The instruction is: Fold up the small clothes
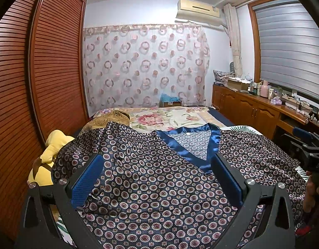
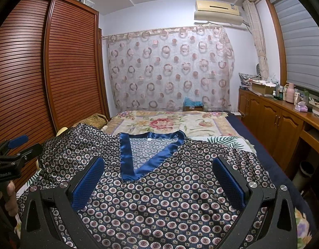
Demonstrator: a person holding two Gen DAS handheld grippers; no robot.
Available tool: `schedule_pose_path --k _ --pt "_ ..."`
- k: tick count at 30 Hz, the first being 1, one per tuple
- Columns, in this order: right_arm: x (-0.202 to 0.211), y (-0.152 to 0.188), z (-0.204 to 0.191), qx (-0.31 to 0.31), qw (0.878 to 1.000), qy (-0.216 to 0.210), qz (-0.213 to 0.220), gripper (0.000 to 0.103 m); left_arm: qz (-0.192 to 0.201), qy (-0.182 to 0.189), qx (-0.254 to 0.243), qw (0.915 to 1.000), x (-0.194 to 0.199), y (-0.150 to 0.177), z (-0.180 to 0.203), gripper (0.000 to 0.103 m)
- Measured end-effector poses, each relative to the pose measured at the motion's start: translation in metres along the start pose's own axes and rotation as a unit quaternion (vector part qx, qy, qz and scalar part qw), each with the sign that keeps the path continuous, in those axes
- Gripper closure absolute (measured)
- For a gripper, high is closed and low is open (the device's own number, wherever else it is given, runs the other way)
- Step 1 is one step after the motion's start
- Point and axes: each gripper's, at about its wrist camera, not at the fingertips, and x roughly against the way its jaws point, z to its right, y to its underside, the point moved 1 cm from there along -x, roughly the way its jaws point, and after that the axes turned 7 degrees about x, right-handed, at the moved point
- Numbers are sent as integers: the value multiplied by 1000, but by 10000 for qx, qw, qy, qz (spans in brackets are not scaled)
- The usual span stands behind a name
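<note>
Hands first: both grippers are held low over the bed, pointing at 12 o'clock toward the curtain point(image 2: 169, 68); in the left wrist view a hand point(image 1: 312, 188) at 3 o'clock wraps the handle of the right gripper point(image 1: 302, 137), and in the right wrist view a hand point(image 2: 9, 199) at 9 o'clock grips the handle of the left gripper point(image 2: 20, 143).

Left gripper, seen from its own camera, has its blue pads point(image 1: 87, 179) spread wide apart, nothing pinched between them; they sit right at the fabric, though actual contact is hard to call. Right gripper point(image 2: 159, 180) is the same deal from its own camera: pads point(image 2: 229, 181) wide apart, holding nothing.

Pajama top point(image 1: 159, 186) is spread mostly flat on the bed point(image 2: 273, 166), dark navy with a ring-and-flower print; its blue satin V-neck point(image 2: 138, 155) opens toward 12 o'clock, so the long axis runs 6 to 12, sleeves going out to 9 and 3; the 9 o'clock sleeve is rumpled up over a yellow plush toy point(image 1: 49, 157). Floral blanket point(image 2: 169, 122) lies beyond the collar; wooden wardrobe point(image 1: 45, 72) at 9 o'clock.
</note>
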Motion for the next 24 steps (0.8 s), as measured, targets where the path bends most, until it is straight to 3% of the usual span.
schedule_pose_path --k 24 --pt "0 0 2 -10 10000 -5 -7 0 14 -4 -20 10000 1 -1 0 0"
